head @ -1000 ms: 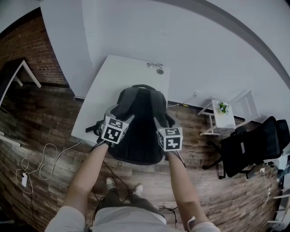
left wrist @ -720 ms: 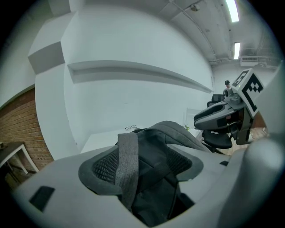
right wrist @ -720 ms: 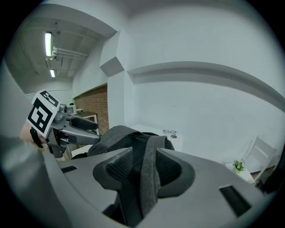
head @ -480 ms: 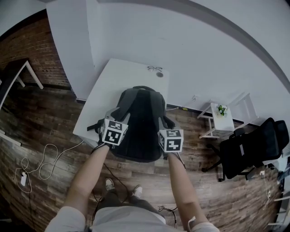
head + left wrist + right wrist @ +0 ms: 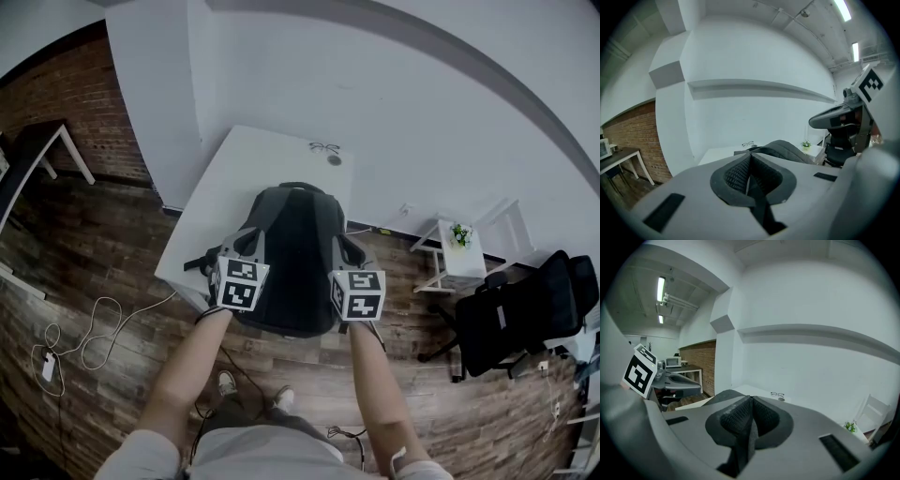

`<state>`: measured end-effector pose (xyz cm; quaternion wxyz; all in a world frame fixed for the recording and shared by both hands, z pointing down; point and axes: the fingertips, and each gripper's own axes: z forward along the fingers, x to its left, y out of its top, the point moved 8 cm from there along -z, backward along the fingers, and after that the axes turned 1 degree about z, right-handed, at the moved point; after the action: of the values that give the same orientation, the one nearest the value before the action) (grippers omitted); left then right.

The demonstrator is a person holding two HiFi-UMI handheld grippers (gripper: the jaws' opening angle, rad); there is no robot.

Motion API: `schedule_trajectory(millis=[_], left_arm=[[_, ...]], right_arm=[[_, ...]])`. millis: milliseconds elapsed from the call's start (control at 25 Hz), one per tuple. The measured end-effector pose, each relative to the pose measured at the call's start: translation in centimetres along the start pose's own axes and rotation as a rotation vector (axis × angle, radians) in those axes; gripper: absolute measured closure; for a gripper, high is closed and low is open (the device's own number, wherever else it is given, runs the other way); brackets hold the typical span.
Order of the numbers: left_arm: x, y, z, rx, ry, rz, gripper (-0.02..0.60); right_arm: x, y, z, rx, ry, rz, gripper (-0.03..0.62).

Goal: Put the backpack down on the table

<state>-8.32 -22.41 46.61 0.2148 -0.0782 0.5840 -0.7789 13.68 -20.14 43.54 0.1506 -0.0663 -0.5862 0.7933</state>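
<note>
A dark backpack lies flat on the white table, its lower end hanging past the near edge. My left gripper is at its left shoulder strap and my right gripper at the right one. Both sets of jaws have just been closing. In the left gripper view the pads meet with a thin dark strap pinched between them. The right gripper view shows its pads likewise shut on a dark strap. The bag's curved top shows beyond the left jaws.
Spectacles and a small round object lie at the table's far end by the wall. A small white side table with a plant and a black office chair stand to the right. Cables trail on the wooden floor at left.
Both grippers have closed on the straps and risen a little, drawing nearer the camera. The backpack's near end has shifted slightly with them.
</note>
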Motion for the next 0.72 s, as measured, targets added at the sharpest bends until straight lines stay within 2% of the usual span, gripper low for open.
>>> schedule_trajectory(millis=[160, 480, 720], left_arm=[[0.1, 1.7, -1.4, -0.056, 0.004, -0.019, 0.563], [0.7, 6.4, -7.4, -0.286, 0.025, -0.040, 0.565], [0.4, 9.6, -12.5, -0.425, 0.025, -0.022, 0.565]], right_arm=[[0.8, 2.1, -1.0, -0.071, 0.022, -0.012, 0.548], [2.6, 5.5, -5.5, -0.207, 0.075, -0.009, 0.549], [2.4, 7.2, -9.2, -0.288, 0.087, 0.001, 0.549]])
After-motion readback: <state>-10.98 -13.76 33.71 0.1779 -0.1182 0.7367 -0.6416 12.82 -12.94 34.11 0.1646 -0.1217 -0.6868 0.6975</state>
